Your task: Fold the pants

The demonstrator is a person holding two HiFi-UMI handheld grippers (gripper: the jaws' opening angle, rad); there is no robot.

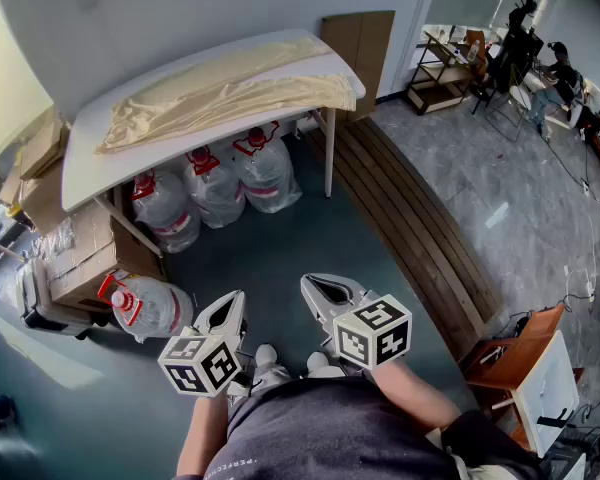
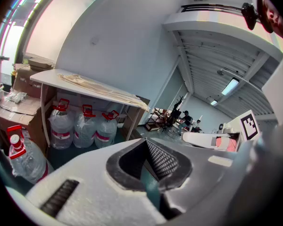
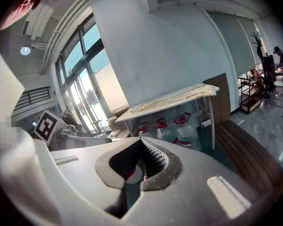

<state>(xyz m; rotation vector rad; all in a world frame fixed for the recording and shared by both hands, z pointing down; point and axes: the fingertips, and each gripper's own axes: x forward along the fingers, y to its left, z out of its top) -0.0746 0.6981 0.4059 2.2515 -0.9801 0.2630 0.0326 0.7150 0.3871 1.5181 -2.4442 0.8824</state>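
Three water jugs (image 1: 215,188) stand under the white table (image 1: 85,173), cardboard boxes (image 1: 80,260) just beside.

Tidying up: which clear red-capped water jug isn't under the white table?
The clear red-capped jug beside the brown cardboard boxes; three others stand under the white table.

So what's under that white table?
Three water jugs with red caps stand under the table, with cardboard boxes to their left in the head view. Whatever lies behind the jugs is hidden by them.
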